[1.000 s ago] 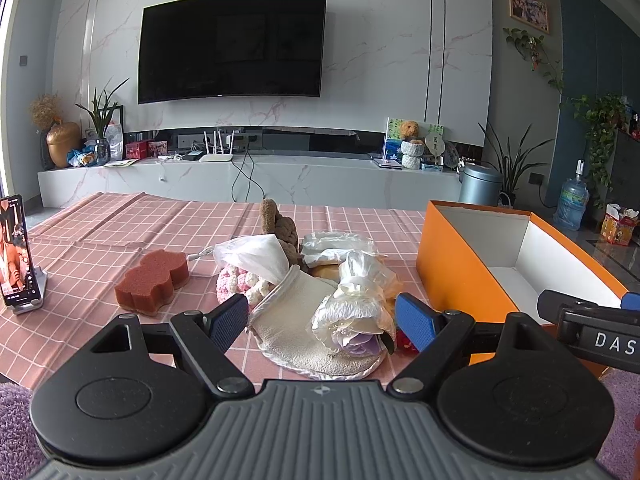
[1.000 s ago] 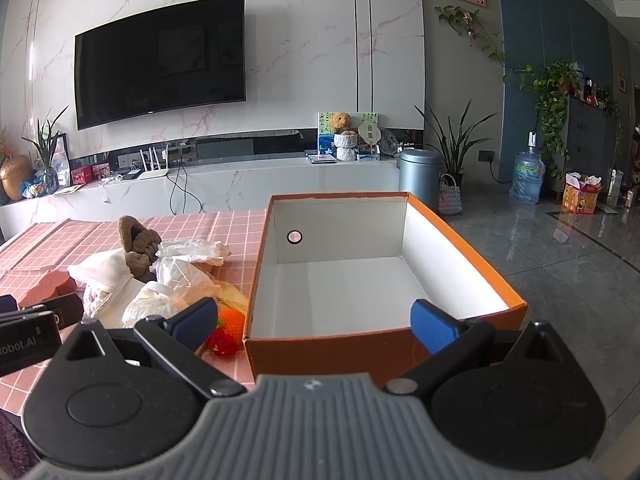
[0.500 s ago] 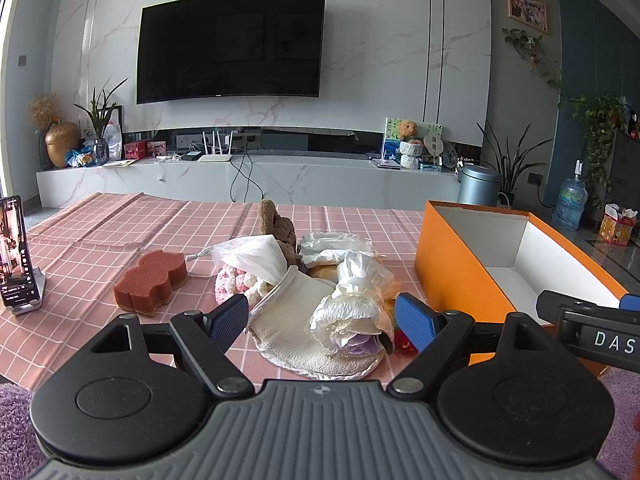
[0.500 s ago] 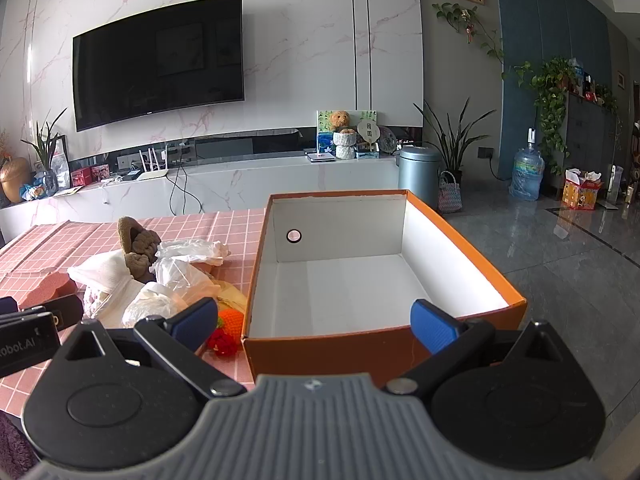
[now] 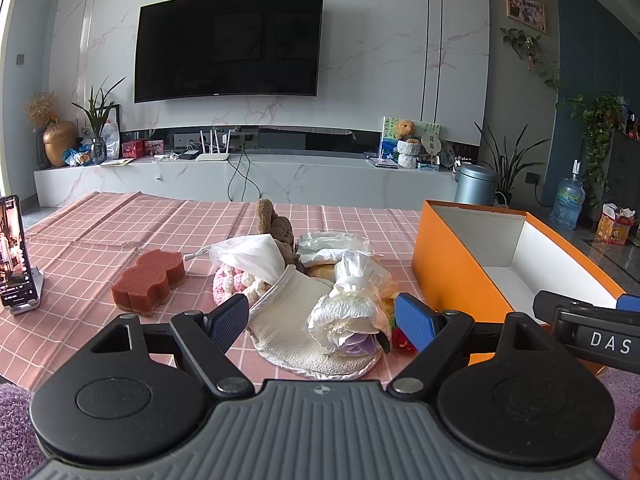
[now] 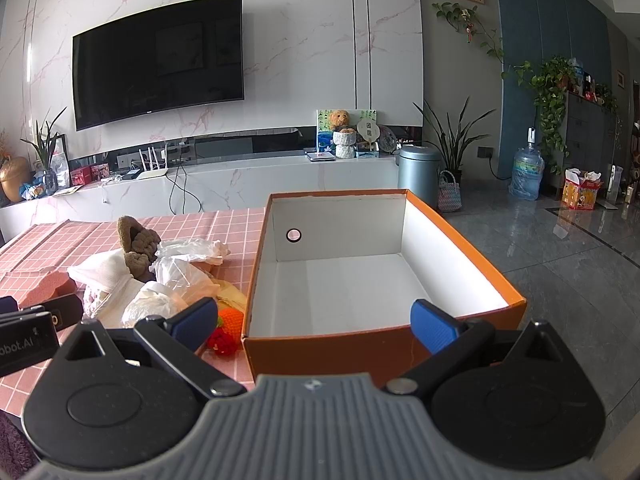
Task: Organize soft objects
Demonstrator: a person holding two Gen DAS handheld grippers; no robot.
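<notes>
Left gripper (image 5: 322, 322) spread wide, holding nothing, fronting soft pile (image 5: 316, 300) on checked cloth (image 5: 120, 240). Right gripper (image 6: 316, 320) likewise wide, empty-handed, at near rim of orange box (image 6: 384, 346), which sits just right of pile. Legible: "DAS", "bot.AI" on the gripper bodies.

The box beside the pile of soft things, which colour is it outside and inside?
The box is orange outside, white inside; the right wrist view shows it best.

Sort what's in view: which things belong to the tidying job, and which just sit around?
Job: sponge, brown plush, pink knit, cream mitt, bagged bundle, orange box.
Lying about: phone, TV, bin, water jug.
</notes>
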